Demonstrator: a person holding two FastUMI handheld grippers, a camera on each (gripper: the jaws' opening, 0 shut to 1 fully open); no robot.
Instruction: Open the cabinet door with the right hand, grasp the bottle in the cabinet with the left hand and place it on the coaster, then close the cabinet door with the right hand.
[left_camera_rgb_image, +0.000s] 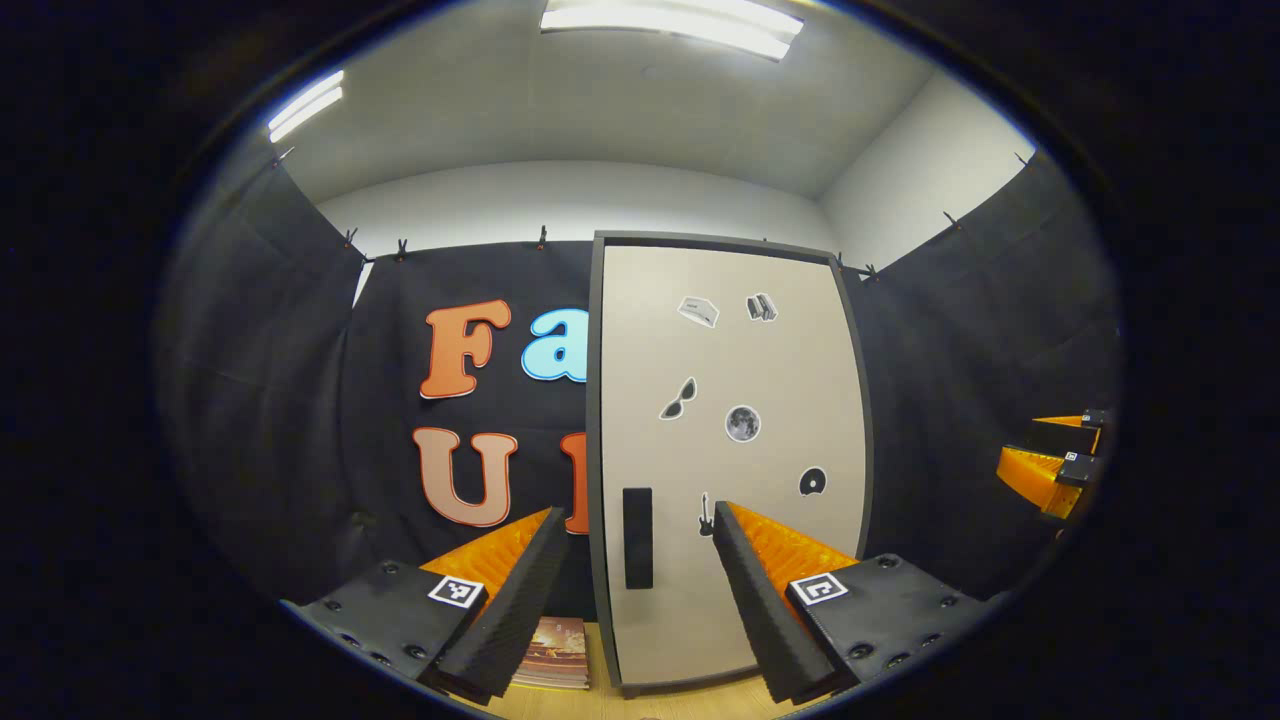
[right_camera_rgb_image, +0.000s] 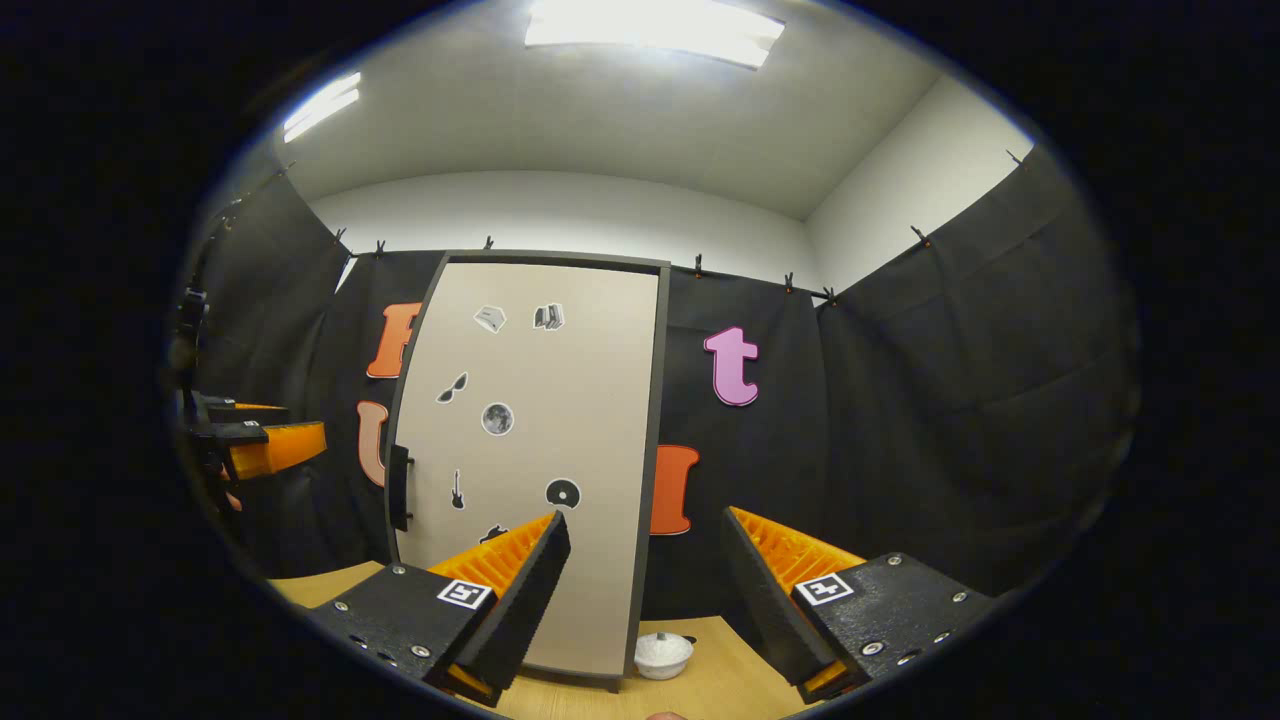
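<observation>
The cabinet (left_camera_rgb_image: 730, 440) stands upright on the table with its beige, sticker-covered door shut, so its inside is hidden. A dark vertical handle (left_camera_rgb_image: 637, 537) sits low on the door's left edge. My left gripper (left_camera_rgb_image: 638, 515) is open and empty, a short way in front of that handle. In the right gripper view the cabinet door (right_camera_rgb_image: 560, 400) is ahead and to the left, with the handle (right_camera_rgb_image: 400, 487) at its left edge. My right gripper (right_camera_rgb_image: 646, 518) is open and empty, pointed at the door's right edge.
A small white bowl (right_camera_rgb_image: 663, 655) sits on the wooden table (right_camera_rgb_image: 720, 685) by the cabinet's right foot. A stack of books (left_camera_rgb_image: 553, 652) lies left of the cabinet. The other gripper shows at the right edge (left_camera_rgb_image: 1050, 470) and at the left edge (right_camera_rgb_image: 260, 445).
</observation>
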